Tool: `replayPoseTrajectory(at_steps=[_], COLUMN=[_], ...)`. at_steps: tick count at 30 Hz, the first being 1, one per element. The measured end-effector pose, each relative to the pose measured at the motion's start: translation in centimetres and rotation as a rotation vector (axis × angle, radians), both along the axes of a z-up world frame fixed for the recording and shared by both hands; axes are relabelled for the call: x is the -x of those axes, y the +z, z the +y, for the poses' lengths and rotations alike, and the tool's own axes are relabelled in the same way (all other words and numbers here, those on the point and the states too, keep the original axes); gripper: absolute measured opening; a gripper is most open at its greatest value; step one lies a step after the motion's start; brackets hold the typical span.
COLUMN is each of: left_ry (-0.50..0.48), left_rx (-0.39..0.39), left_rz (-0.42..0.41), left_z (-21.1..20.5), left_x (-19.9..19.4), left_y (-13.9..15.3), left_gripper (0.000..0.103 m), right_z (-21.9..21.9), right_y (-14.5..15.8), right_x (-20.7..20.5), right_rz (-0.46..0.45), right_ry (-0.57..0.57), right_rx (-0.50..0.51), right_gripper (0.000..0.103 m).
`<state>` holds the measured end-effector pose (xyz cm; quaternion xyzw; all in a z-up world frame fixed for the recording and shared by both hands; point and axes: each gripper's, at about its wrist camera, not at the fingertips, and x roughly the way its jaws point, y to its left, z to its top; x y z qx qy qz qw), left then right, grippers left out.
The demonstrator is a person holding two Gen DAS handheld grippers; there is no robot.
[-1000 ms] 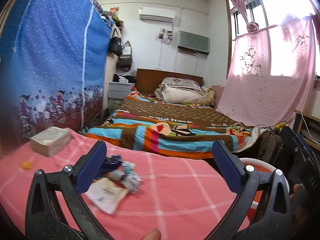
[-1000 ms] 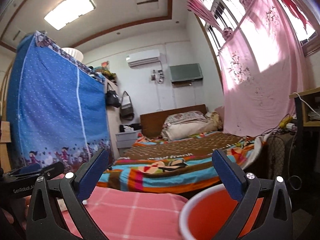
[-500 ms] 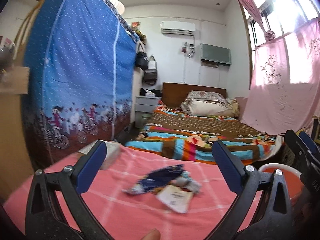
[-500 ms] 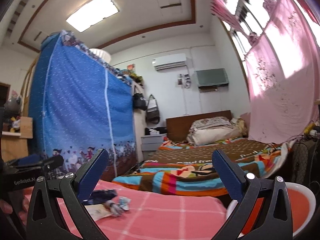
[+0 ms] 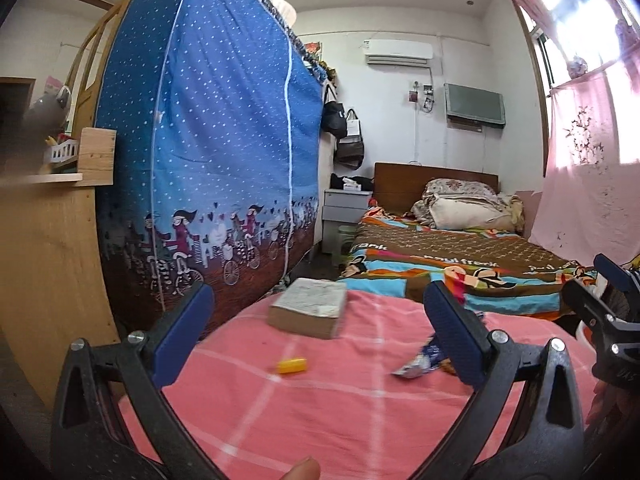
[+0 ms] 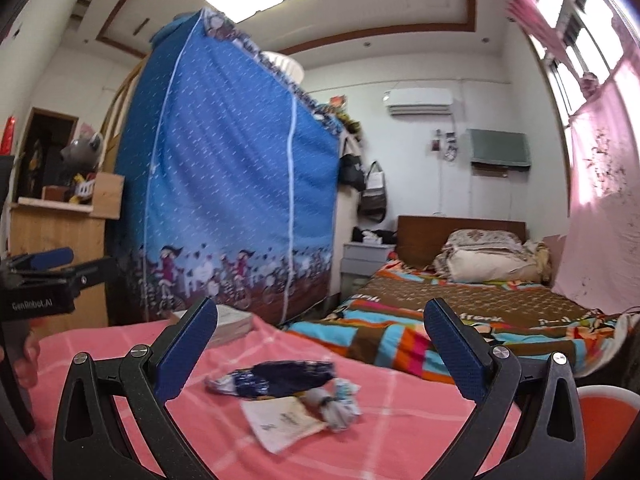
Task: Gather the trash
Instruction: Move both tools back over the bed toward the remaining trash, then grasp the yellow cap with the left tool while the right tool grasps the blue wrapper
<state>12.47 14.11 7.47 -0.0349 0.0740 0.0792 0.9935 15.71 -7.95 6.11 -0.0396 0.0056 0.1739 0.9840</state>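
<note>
Both views swung leftward, yellow cap (image 5: pixel 292 366) only in left view, white packet (image 6: pixel 282 424) only in right, both tongs spread.

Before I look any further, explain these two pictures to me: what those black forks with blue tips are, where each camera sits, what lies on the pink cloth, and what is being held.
No robot arm here: a person holds one hand-held claw in each hand, with a camera on each looking along its two fingers.

The left view shows the left claw, the right view the right claw. Both are open and hold nothing.

On the pink checked cloth lie a dark blue crumpled wrapper, a white paper packet, a pale twisted wad, a small yellow plastic piece and a thick worn paperback book. An orange white-rimmed bucket stands at the right edge.
</note>
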Motion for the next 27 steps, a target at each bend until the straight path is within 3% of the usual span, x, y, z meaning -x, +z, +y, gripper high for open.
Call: replayPoseTrajectory(at_steps=[6,11,19,24,27], left_ry=[0.0,0.01,-0.056,-0.079,-0.083], left_rx=[0.023,0.078,0.205,0.282,0.309], left_rz=[0.057,0.167,0.426,0.584,0.627], left_z=[2.6,4.1,5.1,5.1,5.1], left_x=[-2.0,-4.3,-8.9,-11.5,-12.4], left_y=[-0.6,-1.9,-5.0,-7.3,-8.0], left_gripper=[0.094,0.092,0.07,0.058,0.054], right_z=[3.8,5.7,6.0,6.1,6.3], right_y=[-0.7,-1.7,-4.3,-5.3,-5.6], right_x=[-3.7,-7.3,-11.9,-13.4,-14.0], right_rz=[0.156,0.328,0.599,0.707,0.738], right_ry=[-0.001,-0.007,0.024,0.052,0.053], right_rx=[0.047,0.082,0.078,0.07,0.071], right_gripper=[0.103,0.103,0.103,0.103,0.103])
